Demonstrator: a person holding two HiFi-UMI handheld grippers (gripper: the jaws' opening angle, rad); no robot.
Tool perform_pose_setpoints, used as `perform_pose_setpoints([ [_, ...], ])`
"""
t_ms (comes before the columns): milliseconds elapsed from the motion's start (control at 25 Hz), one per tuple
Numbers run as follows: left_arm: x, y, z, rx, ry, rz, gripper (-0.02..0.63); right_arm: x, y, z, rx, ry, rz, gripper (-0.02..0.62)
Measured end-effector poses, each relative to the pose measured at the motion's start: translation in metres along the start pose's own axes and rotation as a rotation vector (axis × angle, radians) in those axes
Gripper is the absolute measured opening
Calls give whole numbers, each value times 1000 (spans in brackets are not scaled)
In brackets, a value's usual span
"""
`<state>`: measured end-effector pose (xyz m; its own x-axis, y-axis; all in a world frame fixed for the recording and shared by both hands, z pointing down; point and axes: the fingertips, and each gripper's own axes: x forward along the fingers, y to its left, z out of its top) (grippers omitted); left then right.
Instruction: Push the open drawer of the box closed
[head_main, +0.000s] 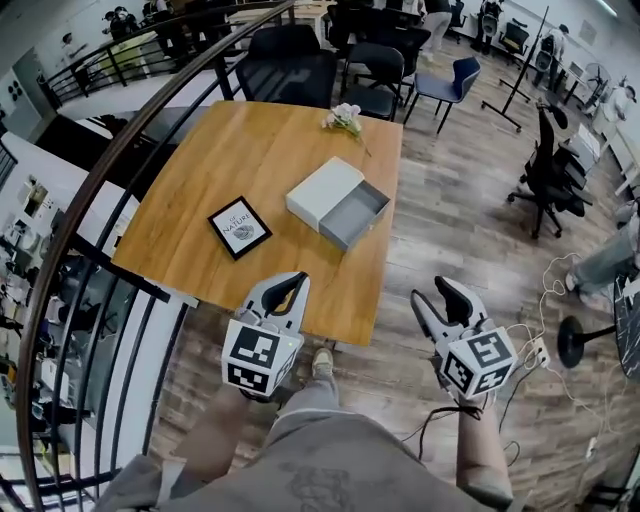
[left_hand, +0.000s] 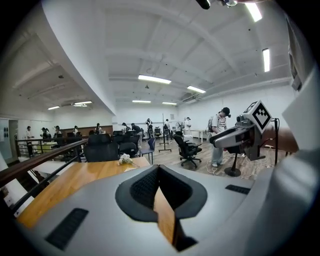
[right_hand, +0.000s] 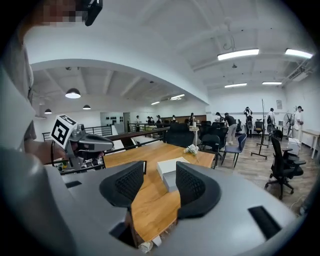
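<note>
So the person is standing at the near edge of a wooden counter (head_main: 200, 170) with a gripper in each hand, and neither one is touching anything. The left gripper (head_main: 290, 282) sits right over the counter's near edge with its jaws pressed together at the tips, nothing caught between them. The right gripper (head_main: 438, 296) hangs over the wood floor (head_main: 450, 230) just off the counter's near right corner. Its jaws are spread wide and hold nothing.

The white box (head_main: 322, 188) sits right of the counter's middle, well apart from both grippers. Its grey drawer (head_main: 352, 213) is pulled out and sticks toward the counter's right edge, so it's clearly not shut yet. In the right gripper view the box lines up in the gap between the spread jaws, just far off.

Other stuff: a black-framed picture (head_main: 239, 227) lies flat to the left of the box, and a little bunch of pale flowers (head_main: 344, 118) rests at the far edge. Black office chairs (head_main: 285, 65) stand behind the counter.
</note>
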<state>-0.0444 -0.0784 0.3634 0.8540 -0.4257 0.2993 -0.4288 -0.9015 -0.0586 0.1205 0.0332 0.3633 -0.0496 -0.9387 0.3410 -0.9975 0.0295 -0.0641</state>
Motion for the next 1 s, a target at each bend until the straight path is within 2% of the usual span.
perform_pose_setpoints([
  [280,70,51,-32,-35,88,-38,17,99,-32,-32,42,151,-3,210],
  [520,109,78,-56,-57,181,-73,17,163,-55,-59,33,290,8,209],
  [800,145,92,-75,-96,250,-83,17,208,-89,-85,60,390,3,209],
  [1000,166,94,-93,-99,305,-73,17,234,-105,-105,55,439,38,207],
])
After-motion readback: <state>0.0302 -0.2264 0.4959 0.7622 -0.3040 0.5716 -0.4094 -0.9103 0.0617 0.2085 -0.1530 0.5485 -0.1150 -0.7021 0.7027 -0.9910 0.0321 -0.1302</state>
